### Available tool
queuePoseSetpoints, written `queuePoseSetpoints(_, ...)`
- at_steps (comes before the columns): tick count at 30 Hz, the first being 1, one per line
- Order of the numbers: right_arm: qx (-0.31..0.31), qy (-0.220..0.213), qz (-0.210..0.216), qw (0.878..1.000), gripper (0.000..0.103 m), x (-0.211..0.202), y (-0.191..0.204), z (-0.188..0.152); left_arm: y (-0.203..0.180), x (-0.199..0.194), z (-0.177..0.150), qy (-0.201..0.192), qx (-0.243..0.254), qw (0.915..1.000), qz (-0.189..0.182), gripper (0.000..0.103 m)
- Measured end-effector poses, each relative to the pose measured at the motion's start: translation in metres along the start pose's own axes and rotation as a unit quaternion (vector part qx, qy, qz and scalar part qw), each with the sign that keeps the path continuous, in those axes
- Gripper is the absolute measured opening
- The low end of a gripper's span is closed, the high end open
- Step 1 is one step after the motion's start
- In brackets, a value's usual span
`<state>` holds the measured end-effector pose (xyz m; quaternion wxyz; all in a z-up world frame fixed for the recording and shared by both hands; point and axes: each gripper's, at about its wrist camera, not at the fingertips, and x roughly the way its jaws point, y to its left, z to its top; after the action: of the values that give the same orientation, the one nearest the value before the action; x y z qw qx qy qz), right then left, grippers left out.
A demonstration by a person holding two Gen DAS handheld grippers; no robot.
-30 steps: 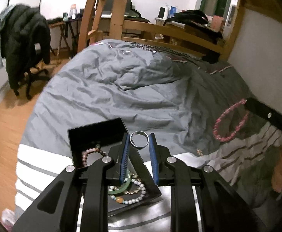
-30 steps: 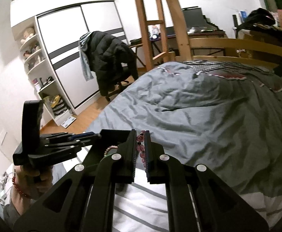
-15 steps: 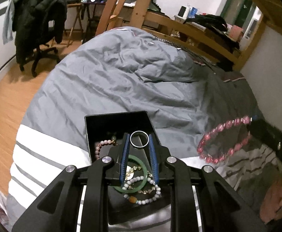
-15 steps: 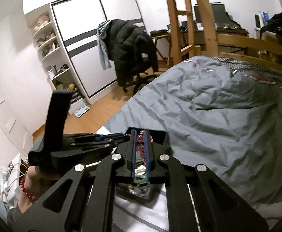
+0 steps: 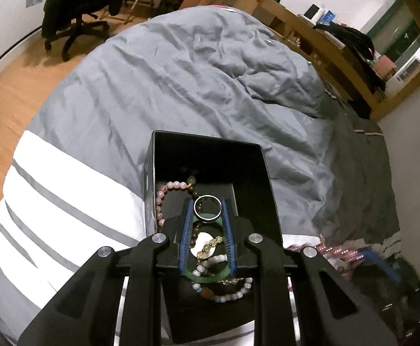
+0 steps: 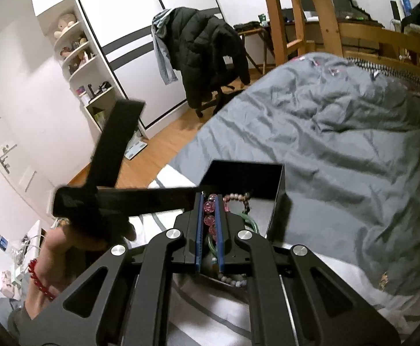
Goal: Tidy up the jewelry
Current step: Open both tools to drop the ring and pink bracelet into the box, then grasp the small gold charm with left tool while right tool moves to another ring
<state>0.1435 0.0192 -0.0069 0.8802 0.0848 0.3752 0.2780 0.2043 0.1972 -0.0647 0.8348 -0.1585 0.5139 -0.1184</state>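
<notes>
Pinching a plain silver metal ring (image 5: 207, 207) between its blue pads, the left gripper (image 5: 207, 212) hangs above the open black rectangular box (image 5: 210, 150) on the grey duvet (image 5: 181, 72). The right gripper (image 6: 209, 206), clenched on a pink beaded bracelet (image 6: 209, 206), points down over the same box from 5 o'clock. The bracelet's lower loop is hidden behind the fingers; the hand (image 6: 65, 242) holding the left gripper shows blurred at 9 o'clock.

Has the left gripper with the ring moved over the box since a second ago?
Yes. The left gripper, shut on the silver ring, was at the black box's near corner; now it hangs over the jewelry inside.
</notes>
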Motion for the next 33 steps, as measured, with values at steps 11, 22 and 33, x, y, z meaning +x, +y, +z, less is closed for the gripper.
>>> queuePoseSetpoints(11, 0.008, 0.046, 0.012, 0.999, 0.029, 0.031, -0.009, -0.016, 0.009, -0.009, 0.003, -0.02, -0.026, 0.9994, 0.005, 0.046)
queuePoseSetpoints(22, 0.005, -0.018, -0.039, 0.999, 0.092, -0.026, -0.047, -0.028, -0.016, -0.035, 0.001, -0.085, 0.012, 0.9963, -0.006, 0.081)
queuePoseSetpoints(33, -0.028, 0.045, -0.16, 0.986, 0.087, -0.13, -0.146, -0.102, -0.179, 0.008, -0.066, -0.072, 0.251, 0.9654, -0.012, 0.083)
